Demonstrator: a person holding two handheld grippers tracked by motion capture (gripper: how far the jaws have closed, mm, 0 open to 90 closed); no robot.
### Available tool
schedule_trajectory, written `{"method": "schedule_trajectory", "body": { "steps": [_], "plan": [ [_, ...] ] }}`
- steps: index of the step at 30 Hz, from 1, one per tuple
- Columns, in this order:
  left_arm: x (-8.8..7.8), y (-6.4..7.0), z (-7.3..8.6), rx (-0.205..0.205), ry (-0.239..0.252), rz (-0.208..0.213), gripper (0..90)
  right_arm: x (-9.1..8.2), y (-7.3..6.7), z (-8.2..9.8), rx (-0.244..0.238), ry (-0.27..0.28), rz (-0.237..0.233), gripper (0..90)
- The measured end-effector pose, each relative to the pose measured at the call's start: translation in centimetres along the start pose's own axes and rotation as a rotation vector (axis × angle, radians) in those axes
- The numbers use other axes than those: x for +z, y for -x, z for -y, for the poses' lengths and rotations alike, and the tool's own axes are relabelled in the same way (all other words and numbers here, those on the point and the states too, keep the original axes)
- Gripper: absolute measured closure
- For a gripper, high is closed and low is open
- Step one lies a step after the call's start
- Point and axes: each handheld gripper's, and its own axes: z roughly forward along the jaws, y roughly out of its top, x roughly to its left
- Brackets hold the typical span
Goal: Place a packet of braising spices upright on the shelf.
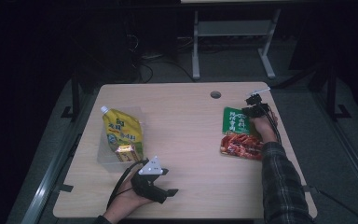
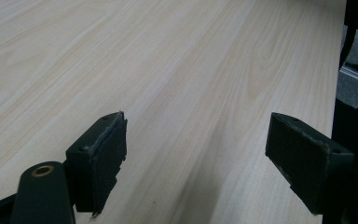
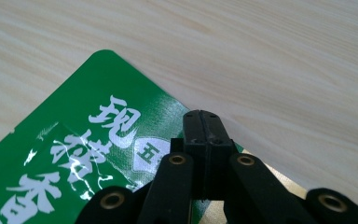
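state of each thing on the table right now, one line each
green and red packet: flat on the table, its edge under the shut right gripper
right gripper: jaws shut at the packet's edge; whether it pinches the foil can't be told
left gripper: open, nothing between the jaws, low over bare table
yellow pouch: lying flat, white cap on
table: bare between the two packs

It looked like a lab: a bare wooden table (image 1: 186, 140) with a cable hole (image 1: 215, 94), cables (image 1: 158, 65) trailing across grey floor (image 1: 242, 65).
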Motion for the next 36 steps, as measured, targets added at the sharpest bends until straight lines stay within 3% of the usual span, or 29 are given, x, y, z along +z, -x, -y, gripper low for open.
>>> {"method": "schedule_trajectory", "body": {
  "steps": [7,15,26,36],
  "plan": [
    [-0.1,0.2,0.0,0.001,0.003,0.000,19.9,-1.1,0.6,1.1,0.012,-0.020,-0.010,90.0],
    [-0.1,0.3,-0.1,0.007,0.002,0.005,19.9,-3.8,0.0,3.6,-0.051,-0.060,-0.033,90.0],
    [0.3,0.6,-0.6,0.038,-0.007,0.021,19.8,-7.4,-1.5,7.4,-0.107,-0.087,-0.058,90.0],
    [1.0,0.4,-1.4,0.058,0.002,0.037,19.6,-9.9,-4.2,10.0,-0.139,-0.094,-0.105,90.0]
  ]
}}
